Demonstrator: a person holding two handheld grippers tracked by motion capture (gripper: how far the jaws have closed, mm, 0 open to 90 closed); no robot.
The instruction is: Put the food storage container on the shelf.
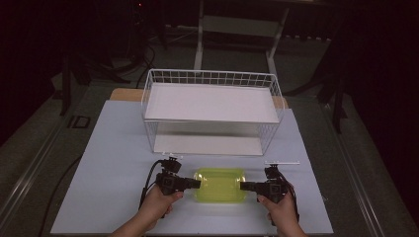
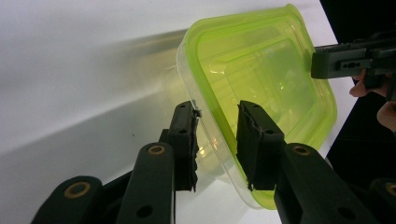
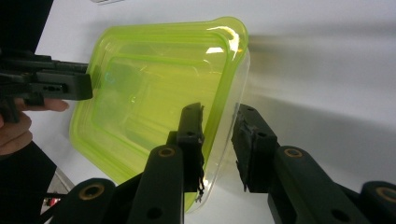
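Observation:
A clear plastic box with a yellow-green lid (image 1: pixel 220 185) lies flat on the white table, near its front edge. My left gripper (image 1: pixel 197 183) is at the box's left end and my right gripper (image 1: pixel 243 186) at its right end, each held in a hand. In the left gripper view the open left gripper (image 2: pixel 217 109) straddles the lid rim of the box (image 2: pixel 261 79), one jaw over the lid and one beside the wall. The right gripper (image 3: pixel 219 112) straddles the opposite rim of the box (image 3: pixel 159 93) the same way, with a gap showing.
A white wire basket (image 1: pixel 212 79) with a flat upper shelf stands behind the box, in the middle of the table (image 1: pixel 113 158). A thin white strip (image 1: pixel 281 162) lies just behind my right gripper. Dark floor and frame legs surround the table.

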